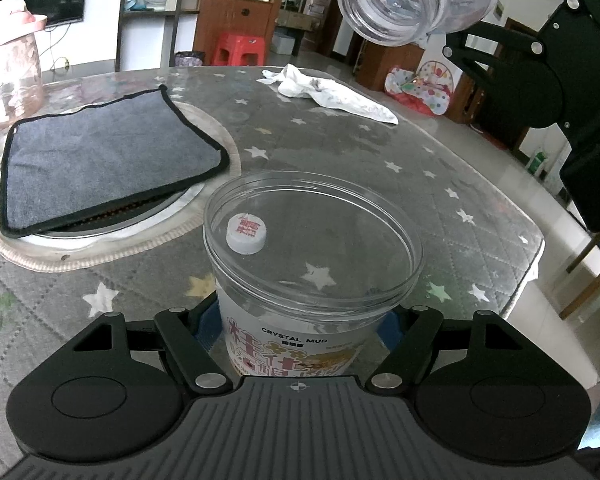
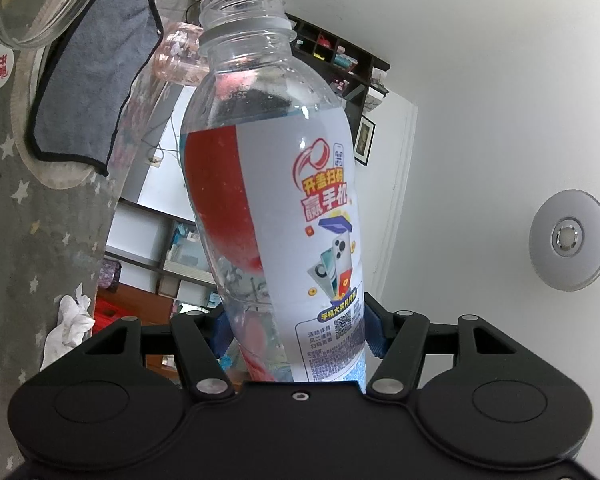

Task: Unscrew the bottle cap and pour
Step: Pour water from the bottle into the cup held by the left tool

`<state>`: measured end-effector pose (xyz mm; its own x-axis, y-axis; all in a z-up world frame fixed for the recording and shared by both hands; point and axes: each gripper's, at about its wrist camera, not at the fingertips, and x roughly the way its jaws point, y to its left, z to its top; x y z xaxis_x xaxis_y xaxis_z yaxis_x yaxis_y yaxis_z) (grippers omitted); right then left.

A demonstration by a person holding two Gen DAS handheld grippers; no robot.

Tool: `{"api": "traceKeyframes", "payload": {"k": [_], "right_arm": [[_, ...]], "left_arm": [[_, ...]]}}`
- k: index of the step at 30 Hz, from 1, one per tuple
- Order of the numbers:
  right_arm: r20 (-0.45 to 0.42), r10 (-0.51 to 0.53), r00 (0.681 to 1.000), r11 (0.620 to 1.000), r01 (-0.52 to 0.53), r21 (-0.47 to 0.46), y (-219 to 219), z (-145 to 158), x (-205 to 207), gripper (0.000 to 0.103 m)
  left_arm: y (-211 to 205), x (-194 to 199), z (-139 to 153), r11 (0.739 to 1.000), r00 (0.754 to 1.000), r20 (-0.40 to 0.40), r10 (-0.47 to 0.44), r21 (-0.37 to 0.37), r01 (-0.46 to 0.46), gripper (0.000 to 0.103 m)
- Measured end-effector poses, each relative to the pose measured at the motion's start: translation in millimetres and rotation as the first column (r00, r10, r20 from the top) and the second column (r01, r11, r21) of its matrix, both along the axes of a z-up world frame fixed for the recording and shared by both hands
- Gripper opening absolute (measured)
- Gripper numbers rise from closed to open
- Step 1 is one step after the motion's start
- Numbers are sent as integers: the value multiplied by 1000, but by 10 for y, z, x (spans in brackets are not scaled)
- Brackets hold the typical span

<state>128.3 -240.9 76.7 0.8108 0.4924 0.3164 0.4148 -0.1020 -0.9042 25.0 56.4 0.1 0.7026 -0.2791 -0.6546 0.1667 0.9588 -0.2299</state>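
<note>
Pour step in hand. Right tongs [image 2: 296, 332] clamp the uncapped bottle [image 2: 272, 184], mouth at 1 o'clock above the jar [image 1: 312, 248], which left tongs [image 1: 300, 320] grip. Cap [image 1: 247, 235] lies on the worktop [image 1: 420, 184] beyond the jar. Next, probably: bring mouth over rim, tip further.

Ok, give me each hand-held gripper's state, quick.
Left hand-held gripper: closed on the clear jar.
Right hand-held gripper: closed on the uncapped bottle.

the grey cloth [image 1: 108, 160] blocks the table's [image 1: 380, 168] left side, a crumpled white rag [image 1: 332, 96] lies at the far edge, a pink jar [image 1: 10, 80] stands far left; the right side lies open.
</note>
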Motion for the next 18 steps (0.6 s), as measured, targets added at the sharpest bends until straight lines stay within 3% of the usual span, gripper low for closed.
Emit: {"api": "traceKeyframes", "payload": {"k": [18], "right_arm": [[22,14,1000,1000,-13,-26,34,16,23,65]], "left_arm": [[19,12,4,1000,1000,1,-2,2,2,75]]}}
